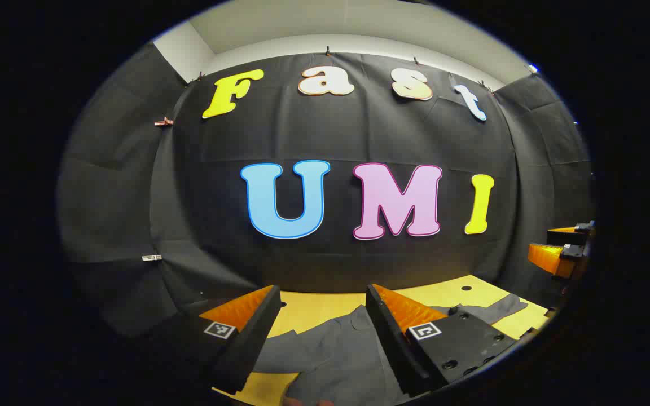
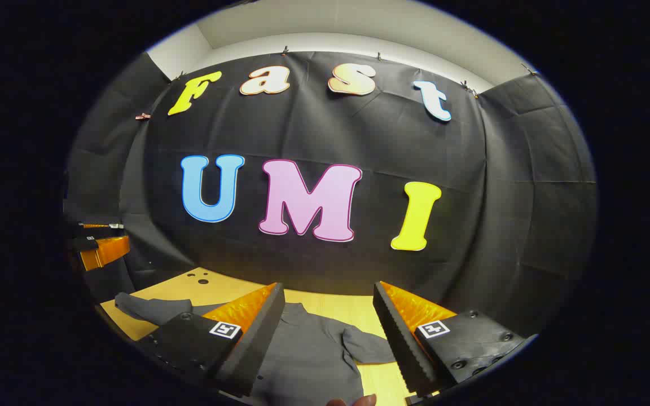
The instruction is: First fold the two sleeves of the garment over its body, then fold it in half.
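Left gripper view: both the left claw (image 1: 320,318) and right claw (image 2: 328,316) hang spread above the grey garment (image 2: 308,355) on the yellow table (image 2: 330,304).

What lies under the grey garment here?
The grey long-sleeved garment lies spread flat on a yellow wooden tabletop, visible around its edges. Whatever sits directly beneath the cloth is covered.
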The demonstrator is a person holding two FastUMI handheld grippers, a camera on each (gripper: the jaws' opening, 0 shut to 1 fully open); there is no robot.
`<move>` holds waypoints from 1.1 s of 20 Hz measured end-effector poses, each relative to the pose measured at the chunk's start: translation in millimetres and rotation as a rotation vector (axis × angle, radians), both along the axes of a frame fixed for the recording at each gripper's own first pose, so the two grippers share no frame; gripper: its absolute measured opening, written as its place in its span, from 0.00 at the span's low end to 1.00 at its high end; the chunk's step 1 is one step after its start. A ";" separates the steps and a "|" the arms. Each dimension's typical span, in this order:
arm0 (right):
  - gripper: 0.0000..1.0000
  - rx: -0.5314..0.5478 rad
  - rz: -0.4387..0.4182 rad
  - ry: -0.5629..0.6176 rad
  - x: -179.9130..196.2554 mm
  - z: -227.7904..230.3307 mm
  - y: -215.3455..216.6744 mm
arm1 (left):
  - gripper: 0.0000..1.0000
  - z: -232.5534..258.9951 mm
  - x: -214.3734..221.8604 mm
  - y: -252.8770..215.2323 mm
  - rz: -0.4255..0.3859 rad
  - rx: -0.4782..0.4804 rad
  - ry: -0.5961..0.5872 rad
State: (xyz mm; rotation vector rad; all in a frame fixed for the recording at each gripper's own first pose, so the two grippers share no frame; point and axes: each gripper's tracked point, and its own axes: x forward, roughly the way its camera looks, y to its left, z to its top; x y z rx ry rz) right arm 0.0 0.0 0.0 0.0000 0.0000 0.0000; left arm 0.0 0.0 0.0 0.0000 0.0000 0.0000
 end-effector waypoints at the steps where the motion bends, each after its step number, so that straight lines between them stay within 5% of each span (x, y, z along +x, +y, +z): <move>1: 0.98 0.002 0.002 -0.001 0.9 0.2 -0.7 | 0.95 -0.9 0.5 -2.0 -0.004 0.002 0.001; 13: 0.92 0.003 0.001 0.007 1.4 -2.8 -11.6 | 0.95 1.3 6.1 -23.5 -0.038 0.030 -0.002; 16: 0.98 0.002 -0.003 0.008 1.3 -4.1 -18.4 | 0.95 2.4 8.1 -30.2 -0.045 0.034 -0.002; 18: 0.92 0.002 -0.012 0.015 3.0 -7.3 -25.8 | 0.95 2.8 9.7 -33.4 -0.045 0.035 -0.001; 22: 0.98 0.001 -0.053 0.073 16.5 -31.9 -64.1 | 0.95 1.3 10.4 -44.0 -0.053 0.035 0.006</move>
